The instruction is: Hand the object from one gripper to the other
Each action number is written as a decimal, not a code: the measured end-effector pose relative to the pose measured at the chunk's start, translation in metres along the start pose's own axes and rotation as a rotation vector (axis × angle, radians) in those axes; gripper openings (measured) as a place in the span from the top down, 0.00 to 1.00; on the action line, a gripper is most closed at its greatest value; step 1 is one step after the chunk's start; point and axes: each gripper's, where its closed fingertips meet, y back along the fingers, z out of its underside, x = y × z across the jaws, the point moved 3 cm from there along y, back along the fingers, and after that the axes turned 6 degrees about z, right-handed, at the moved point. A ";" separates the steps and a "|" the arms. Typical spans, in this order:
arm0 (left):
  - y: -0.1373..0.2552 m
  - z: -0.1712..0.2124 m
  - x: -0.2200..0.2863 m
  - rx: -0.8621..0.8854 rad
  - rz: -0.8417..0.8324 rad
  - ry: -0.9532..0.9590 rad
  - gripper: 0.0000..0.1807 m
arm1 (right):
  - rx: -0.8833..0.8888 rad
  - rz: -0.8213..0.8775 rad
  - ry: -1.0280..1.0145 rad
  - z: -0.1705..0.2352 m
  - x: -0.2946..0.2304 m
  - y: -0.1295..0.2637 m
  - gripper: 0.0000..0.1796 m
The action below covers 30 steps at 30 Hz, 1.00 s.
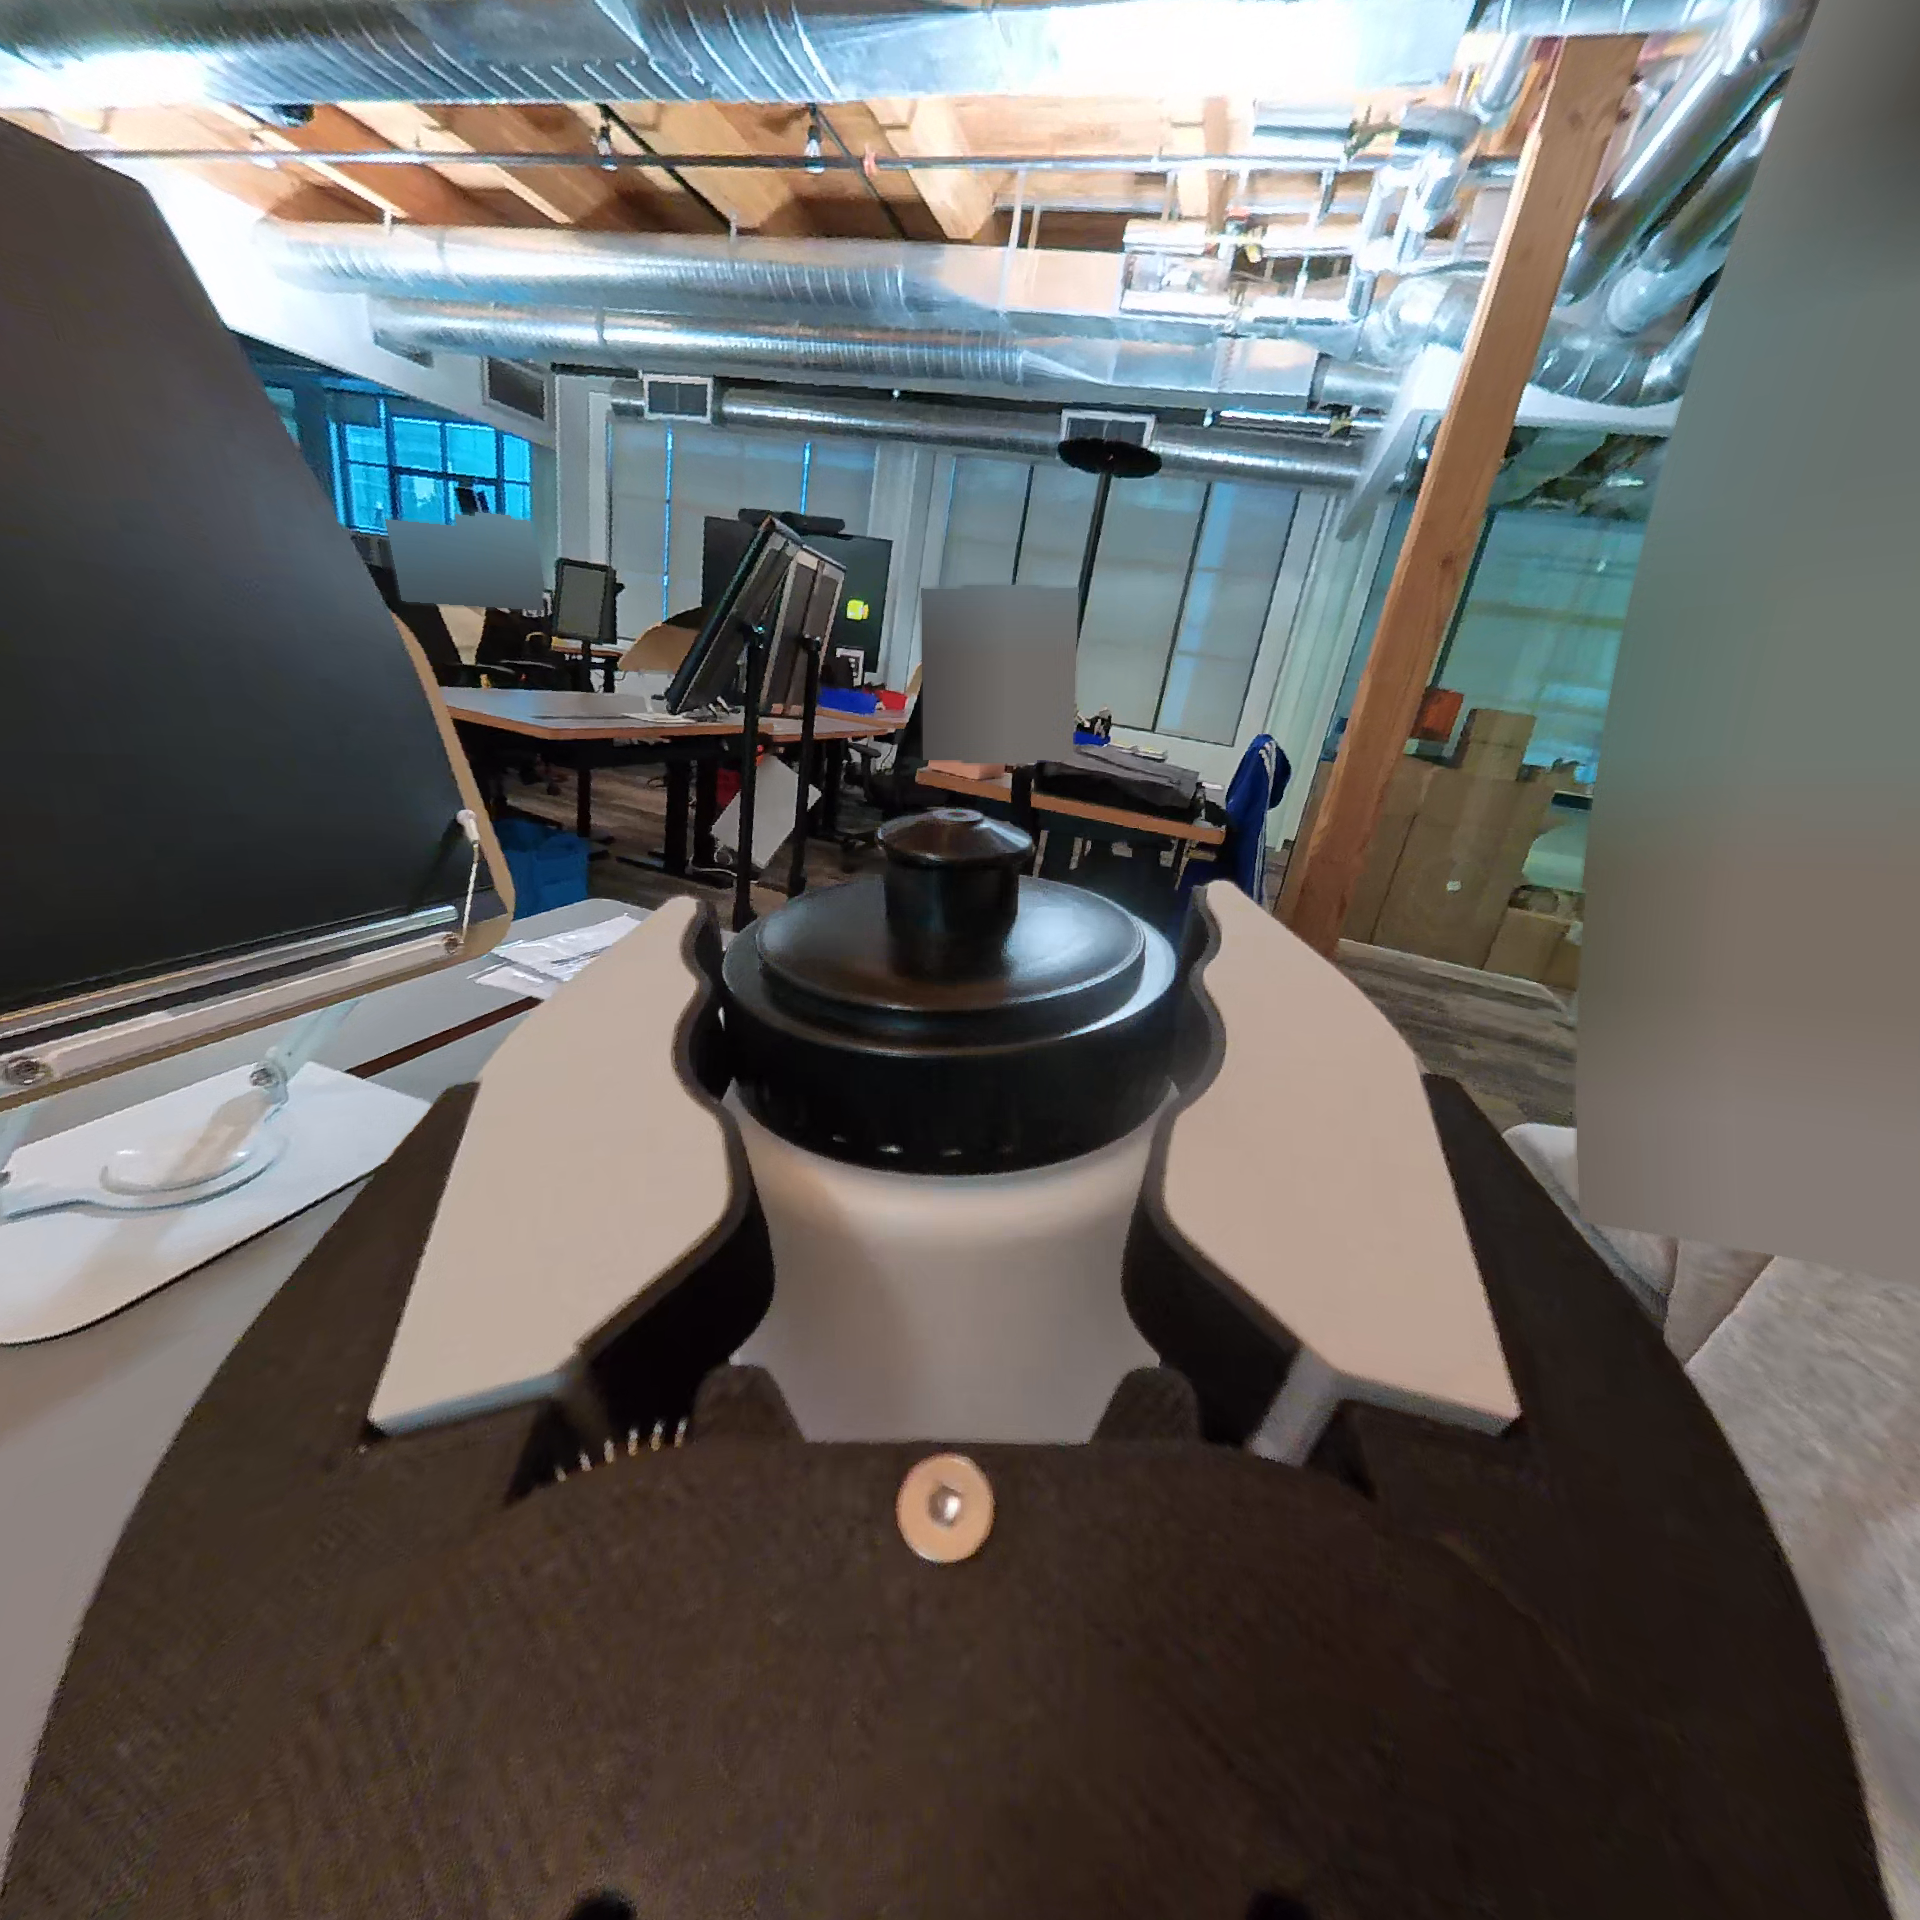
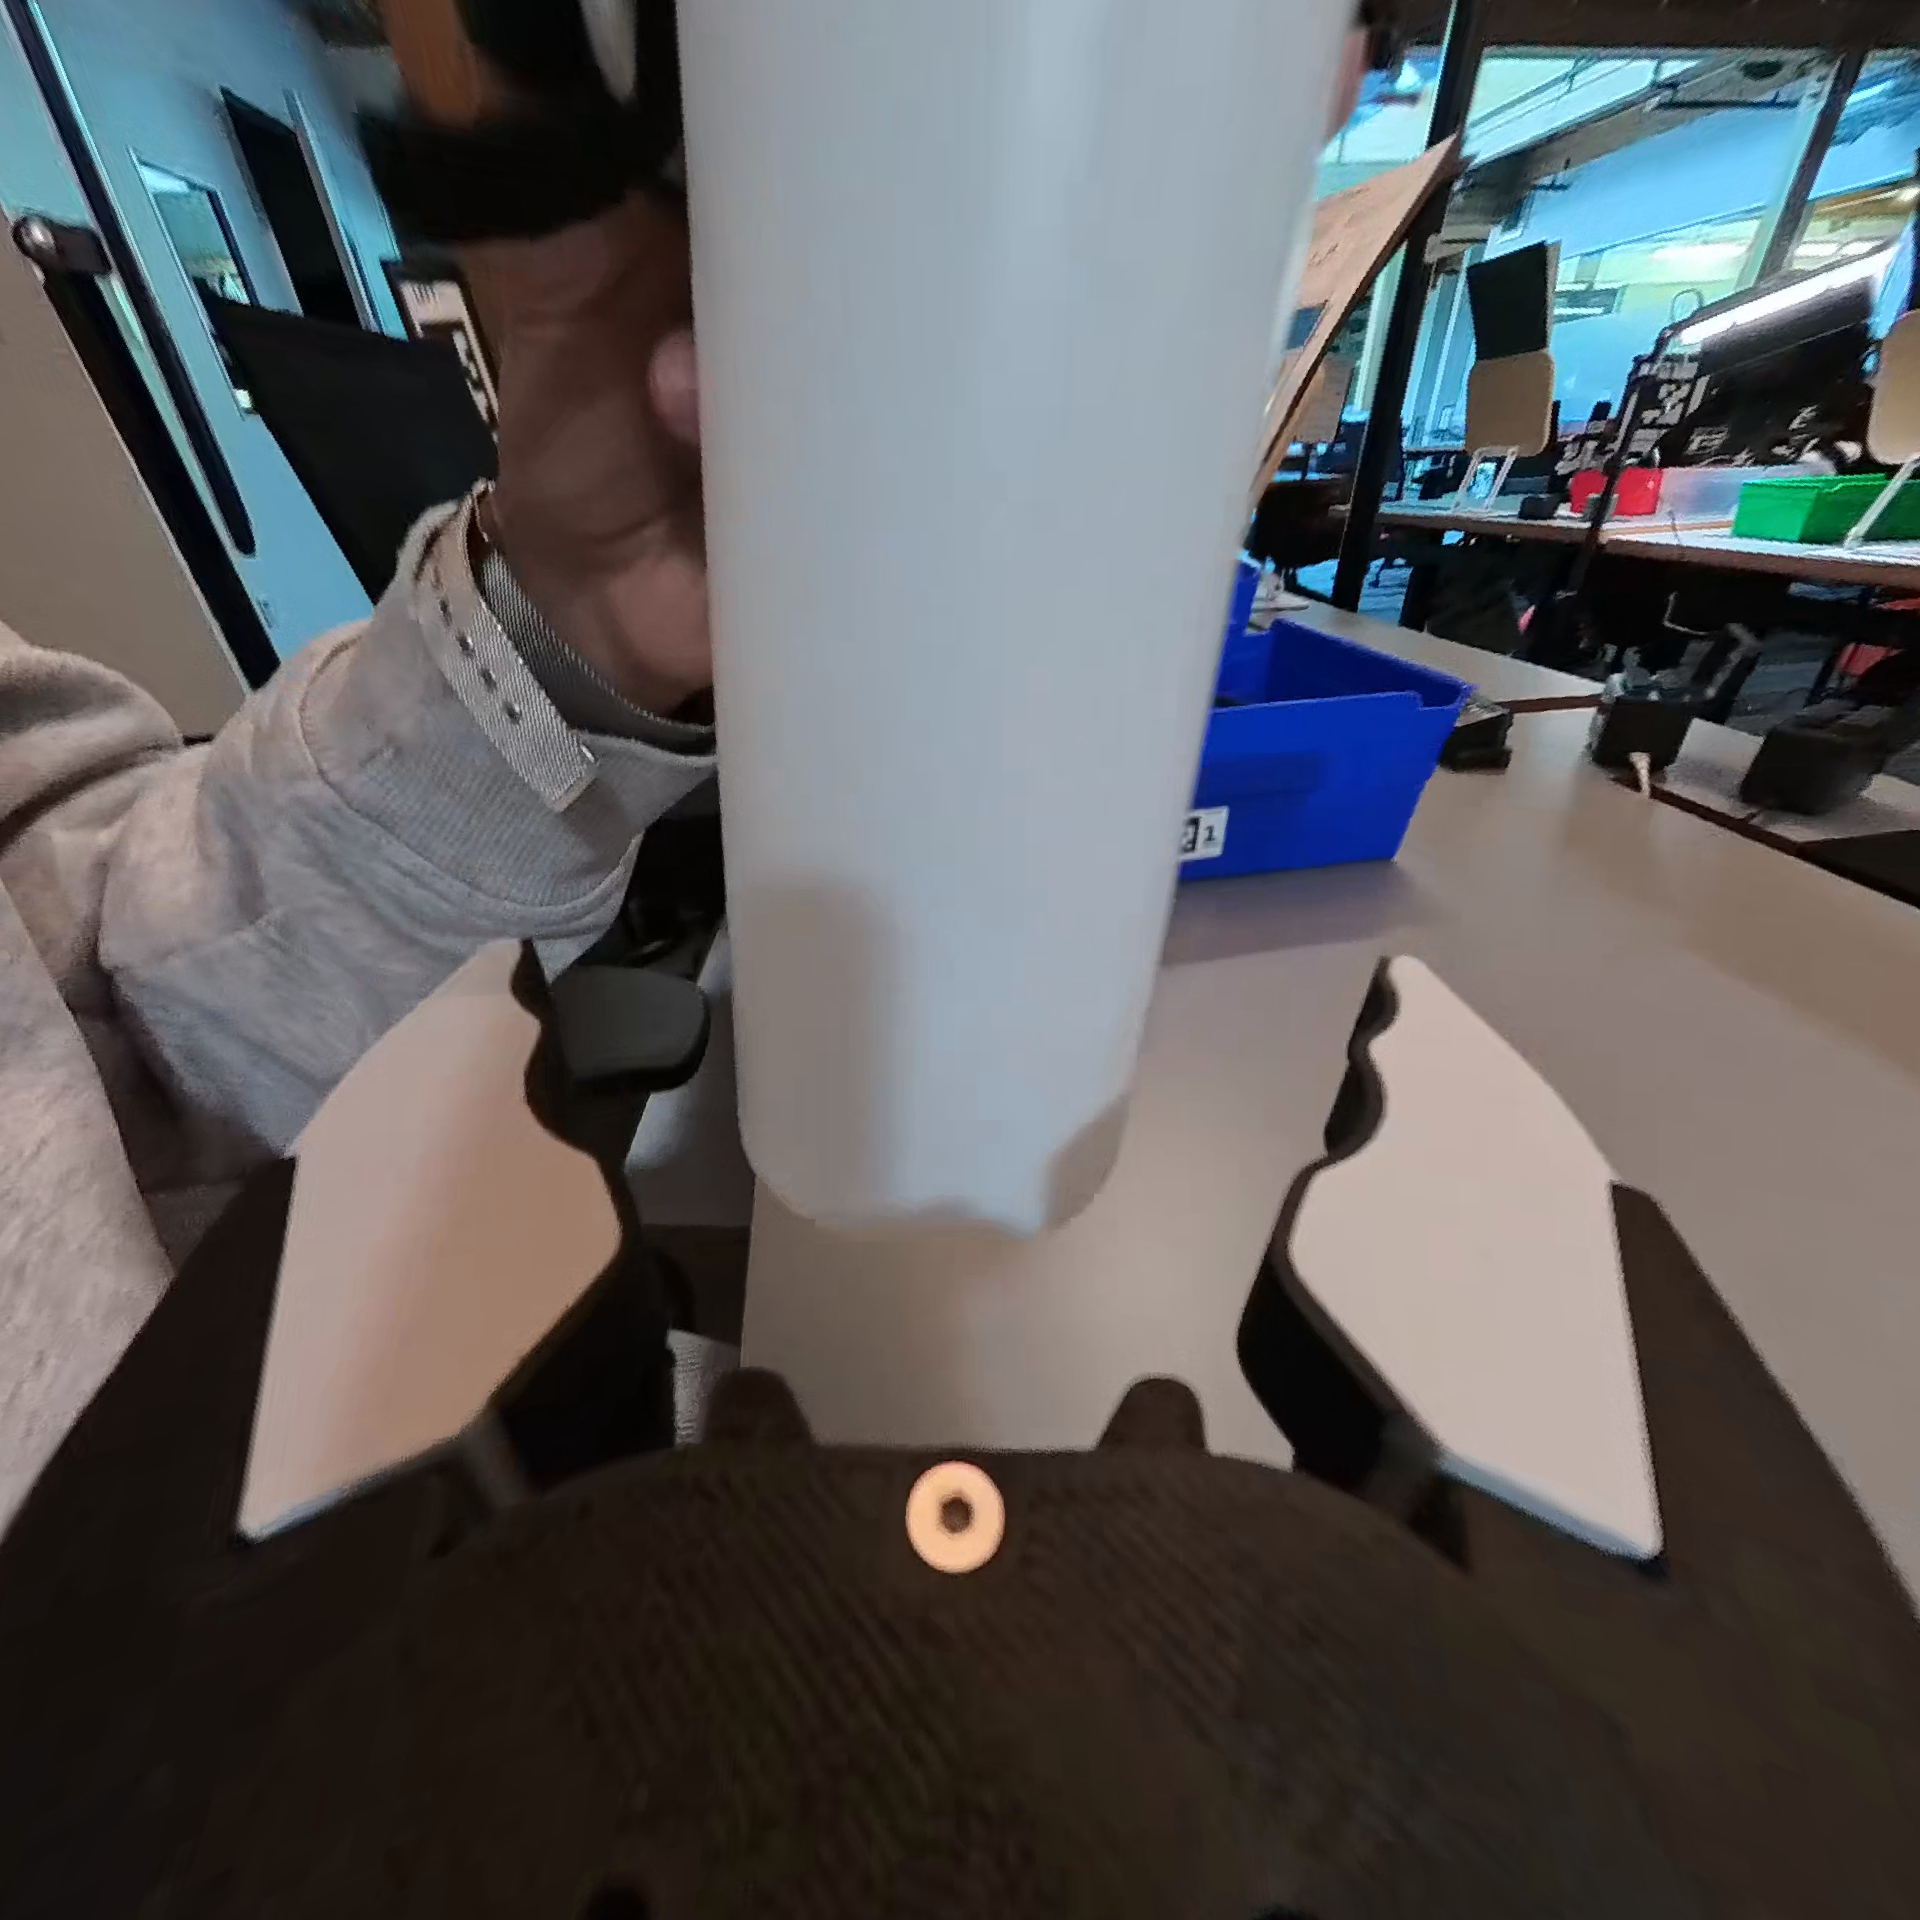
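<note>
A white bottle (image 1: 935,1247) with a black screw cap (image 1: 951,1049) and a black spout is held upright. My left gripper (image 1: 951,935) is shut on the bottle just under the cap, one finger on each side of the neck. In the right wrist view the bottle's long white body (image 2: 956,520) hangs down from above, with its bottom end between my right gripper's fingers. My right gripper (image 2: 956,977) is open, with a gap to the bottle on both sides. A hand (image 2: 592,436) in a grey sleeve with a watch strap is just left of the bottle.
A blue bin (image 2: 1320,748) stands on the grey table (image 2: 1558,987) behind the bottle. Green and red bins (image 2: 1808,504) sit on a far desk. A black panel on a clear stand (image 1: 187,623) is at the left, and a wooden post (image 1: 1455,520) at the right. Spacing between my two grippers at the tips: around 15 centimeters.
</note>
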 end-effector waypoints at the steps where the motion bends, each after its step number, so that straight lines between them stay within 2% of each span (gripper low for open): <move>1: -0.002 0.001 0.002 0.001 0.005 -0.001 0.52 | -0.019 0.002 0.015 0.003 -0.003 -0.002 0.22; 5: -0.012 0.004 0.011 0.018 0.025 -0.012 0.52 | -0.090 0.015 0.042 0.014 -0.011 -0.008 0.28; 11: -0.019 0.006 0.021 0.027 0.040 -0.023 0.52 | -0.093 0.039 -0.031 0.017 -0.007 -0.005 0.40; 17: -0.022 0.001 0.029 0.068 0.090 -0.015 0.53 | -0.076 0.045 -0.015 0.012 -0.008 -0.001 0.41; 19: -0.024 -0.004 0.035 0.122 0.117 -0.014 0.41 | -0.033 0.035 -0.065 0.004 -0.007 0.001 0.42; 21: -0.026 -0.003 0.036 0.120 0.111 -0.020 0.35 | 0.014 0.036 -0.102 -0.004 -0.003 0.006 0.42; 26: -0.028 0.003 0.031 0.074 0.052 -0.090 0.34 | 0.074 0.110 -0.056 -0.026 0.023 0.026 0.42; 30: -0.026 0.005 0.025 0.094 0.045 -0.052 0.38 | 0.085 0.185 -0.007 -0.040 0.049 0.046 0.42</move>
